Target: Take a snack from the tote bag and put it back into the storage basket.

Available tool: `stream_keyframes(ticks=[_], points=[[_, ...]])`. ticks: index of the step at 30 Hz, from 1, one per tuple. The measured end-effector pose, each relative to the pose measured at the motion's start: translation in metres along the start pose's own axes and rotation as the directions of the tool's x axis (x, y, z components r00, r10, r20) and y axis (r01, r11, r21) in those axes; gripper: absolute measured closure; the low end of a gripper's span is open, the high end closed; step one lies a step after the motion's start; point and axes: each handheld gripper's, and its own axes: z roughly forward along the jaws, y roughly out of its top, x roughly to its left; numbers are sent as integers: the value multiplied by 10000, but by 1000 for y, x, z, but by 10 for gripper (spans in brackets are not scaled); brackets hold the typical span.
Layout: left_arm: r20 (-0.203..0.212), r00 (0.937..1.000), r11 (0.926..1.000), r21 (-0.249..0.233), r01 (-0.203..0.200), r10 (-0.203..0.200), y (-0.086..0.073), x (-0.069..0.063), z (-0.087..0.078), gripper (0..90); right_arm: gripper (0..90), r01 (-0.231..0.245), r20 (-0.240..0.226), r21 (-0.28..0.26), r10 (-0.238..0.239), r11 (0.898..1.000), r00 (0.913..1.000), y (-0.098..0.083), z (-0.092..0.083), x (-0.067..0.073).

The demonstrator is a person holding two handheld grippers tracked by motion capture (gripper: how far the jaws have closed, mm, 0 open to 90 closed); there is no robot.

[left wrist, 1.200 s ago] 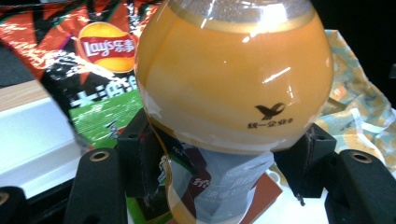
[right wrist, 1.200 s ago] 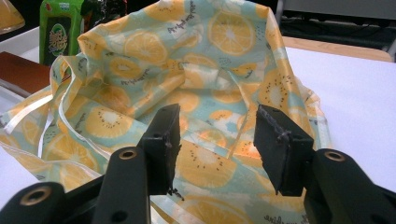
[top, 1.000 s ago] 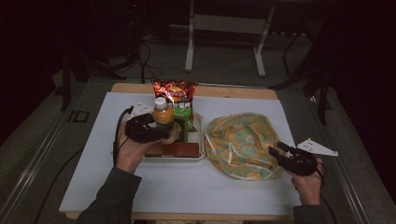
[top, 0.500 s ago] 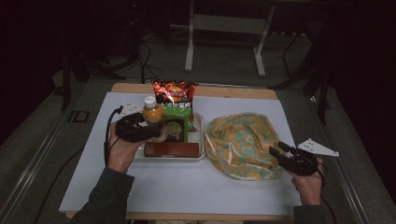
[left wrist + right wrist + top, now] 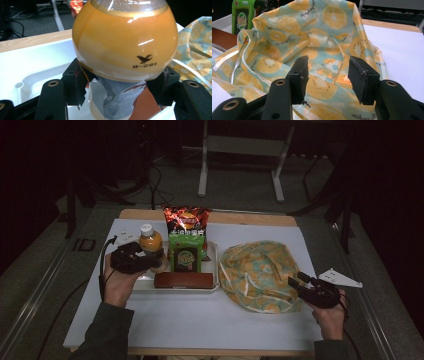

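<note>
An orange juice bottle with a white cap is at the left edge of the white tray. My left gripper is shut on it. In the left gripper view the two pads press the bottle at its narrow waist, just under the round orange shoulder, with the left gripper around the label. To the right lies a crumpled bag printed with orange and kiwi slices. My right gripper stands open at its near right edge. In the right gripper view the bag lies just beyond the right gripper, nothing between the pads.
The tray holds a green snack packet standing upright and a flat brown box at its front. A red chip bag leans behind the tray. White table cover extends in front of the tray and bag.
My left hand has carried the bottle leftward, from above the tray's middle to its left edge. The right gripper has stayed where it was.
</note>
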Motion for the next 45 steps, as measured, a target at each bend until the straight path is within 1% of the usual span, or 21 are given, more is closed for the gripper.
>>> stream_keyframes(ticks=[4, 7, 15, 19, 24, 28, 33, 39, 45], points=[[-185, 9997, 9999, -26, 133, -134, -4, 6, -2, 375, 504, 19, 0, -9, -19, 10000, 10000, 0, 0, 0], [-248, 9996, 9999, -26, 145, -145, -6, 7, -3, 375, 504, 11, -4, -8, -11, 10000, 10000, 0, 0, 0], [-604, 9978, 9996, -22, 264, -265, -14, 12, -4, 375, 505, 17, 4, -10, -17, 10000, 10000, 0, 0, 0], [-650, 9971, 9992, -18, 387, -387, -18, 15, -4, 375, 505, 26, 5, 0, -26, 10000, 10000, 0, 1, 0], [-967, 9946, 9993, 58, 378, -371, -23, 16, -3, 374, 504, 26, 7, 3, -26, 10000, 10000, -1, 1, 0], [-1122, 9928, 9991, 68, 421, -411, -27, 18, -4, 375, 505, 30, -12, 10, -30, 10000, 10000, -1, 1, 0], [-1237, 9912, 9988, 66, 490, -478, -30, 21, -5, 375, 505, 25, 7, -3, -25, 10000, 10000, 0, 1, 0], [-1422, 9879, 9978, 121, 648, -624, -38, 24, -3, 375, 505, 34, -16, 21, -34, 10000, 10000, 0, 1, 0], [-1451, 9873, 9973, 235, 694, -653, -44, 25, 0, 374, 505, 30, -11, 24, -30, 10000, 10000, 0, 1, 0]])
